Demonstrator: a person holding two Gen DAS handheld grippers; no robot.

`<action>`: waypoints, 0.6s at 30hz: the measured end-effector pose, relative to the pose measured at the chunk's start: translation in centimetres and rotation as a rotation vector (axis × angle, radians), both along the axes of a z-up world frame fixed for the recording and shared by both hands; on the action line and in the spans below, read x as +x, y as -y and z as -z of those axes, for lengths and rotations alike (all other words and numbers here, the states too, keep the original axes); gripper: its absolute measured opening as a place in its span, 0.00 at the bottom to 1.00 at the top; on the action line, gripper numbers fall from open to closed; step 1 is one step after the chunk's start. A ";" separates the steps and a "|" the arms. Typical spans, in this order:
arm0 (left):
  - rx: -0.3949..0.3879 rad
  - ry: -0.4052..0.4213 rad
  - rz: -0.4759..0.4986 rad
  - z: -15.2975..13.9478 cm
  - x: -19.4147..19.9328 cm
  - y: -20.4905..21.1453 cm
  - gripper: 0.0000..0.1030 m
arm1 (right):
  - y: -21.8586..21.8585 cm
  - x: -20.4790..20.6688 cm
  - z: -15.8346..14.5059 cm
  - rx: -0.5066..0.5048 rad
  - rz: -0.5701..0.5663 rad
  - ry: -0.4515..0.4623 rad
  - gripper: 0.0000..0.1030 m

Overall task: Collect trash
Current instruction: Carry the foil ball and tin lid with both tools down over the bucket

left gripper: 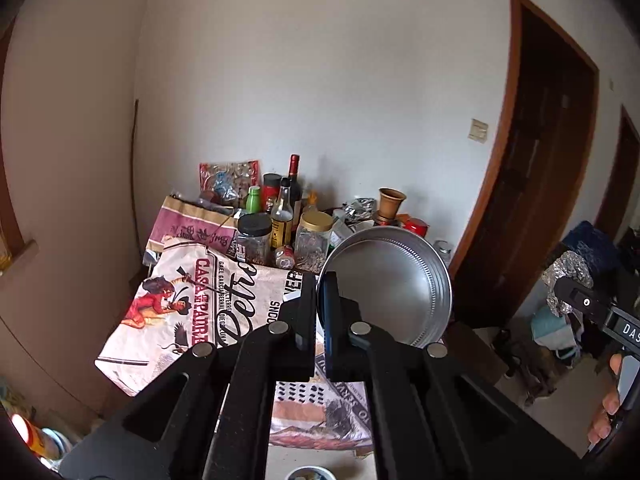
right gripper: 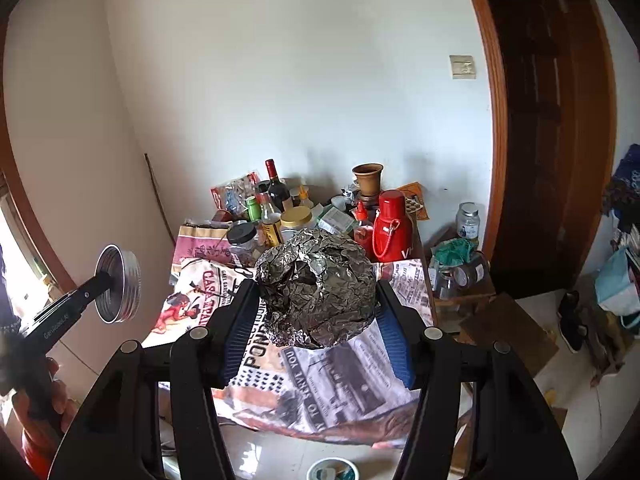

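Observation:
My left gripper (left gripper: 319, 292) is shut on the rim of a shallow round silver metal lid (left gripper: 394, 284), held up in the air above the table. The same lid (right gripper: 120, 284) shows at the left of the right wrist view, on the other gripper's tip. My right gripper (right gripper: 316, 296) is shut on a big crumpled ball of aluminium foil (right gripper: 320, 292), its blue pads (right gripper: 240, 328) pressing both sides. The foil ball (left gripper: 568, 276) appears at the right edge of the left wrist view. Both are lifted clear of the printed cloth (right gripper: 320, 380).
The table's back is crowded: a wine bottle (right gripper: 276, 184), jars (left gripper: 256, 240), a red flask (right gripper: 394, 224), a clay pot (right gripper: 368, 178). A wooden door frame (right gripper: 496, 120) stands right, with clutter and shoes on the floor. A small bowl (right gripper: 332, 470) lies below.

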State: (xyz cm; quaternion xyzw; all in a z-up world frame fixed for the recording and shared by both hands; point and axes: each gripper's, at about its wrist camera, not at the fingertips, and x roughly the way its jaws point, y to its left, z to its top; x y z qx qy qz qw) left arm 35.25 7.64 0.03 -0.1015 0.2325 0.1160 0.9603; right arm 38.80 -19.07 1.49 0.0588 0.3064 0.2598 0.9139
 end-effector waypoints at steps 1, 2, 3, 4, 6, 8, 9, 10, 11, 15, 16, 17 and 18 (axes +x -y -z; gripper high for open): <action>0.003 -0.002 0.019 -0.1 -1.0 -0.2 0.01 | -0.3 -1.2 -0.1 -0.005 0.016 0.009 0.53; 0.005 -0.006 0.033 -0.1 -1.7 -0.2 0.01 | -0.3 -2.2 -0.2 -0.007 0.035 0.012 0.53; 0.010 -0.010 0.049 -0.2 -2.8 -0.4 0.01 | -0.2 -2.9 -0.1 -0.004 0.048 0.009 0.53; 0.013 -0.013 0.060 -0.2 -3.6 -0.5 0.01 | -0.2 -3.8 -0.1 0.006 0.060 0.000 0.53; 0.017 -0.015 0.080 -0.1 -5.7 -0.6 0.01 | -0.2 -6.0 -0.1 0.029 0.076 -0.019 0.53; 0.009 -0.016 0.097 0.1 -7.8 -0.9 0.01 | -0.3 -8.1 0.0 0.021 0.095 -0.019 0.53; 0.005 -0.015 0.106 0.2 -8.8 -0.9 0.01 | -0.4 -9.1 0.0 0.015 0.105 -0.021 0.53; 0.005 -0.016 0.115 0.3 -9.7 -0.9 0.01 | -0.3 -9.8 0.1 0.014 0.110 -0.025 0.53; 0.007 -0.017 0.124 0.5 -10.7 -0.9 0.01 | -0.3 -10.8 0.1 0.017 0.115 -0.031 0.53; 0.000 -0.031 0.168 1.2 -13.4 -0.2 0.01 | 0.2 -14.4 0.7 0.016 0.150 -0.047 0.54; -0.001 -0.036 0.180 1.3 -13.8 0.0 0.01 | 0.4 -15.2 1.0 0.014 0.164 -0.058 0.54; 0.000 -0.041 0.190 1.5 -14.2 0.3 0.01 | 0.7 -15.9 1.2 0.012 0.172 -0.070 0.54; 0.003 -0.048 0.201 1.7 -14.7 0.6 0.01 | 0.8 -16.6 1.3 0.008 0.177 -0.078 0.54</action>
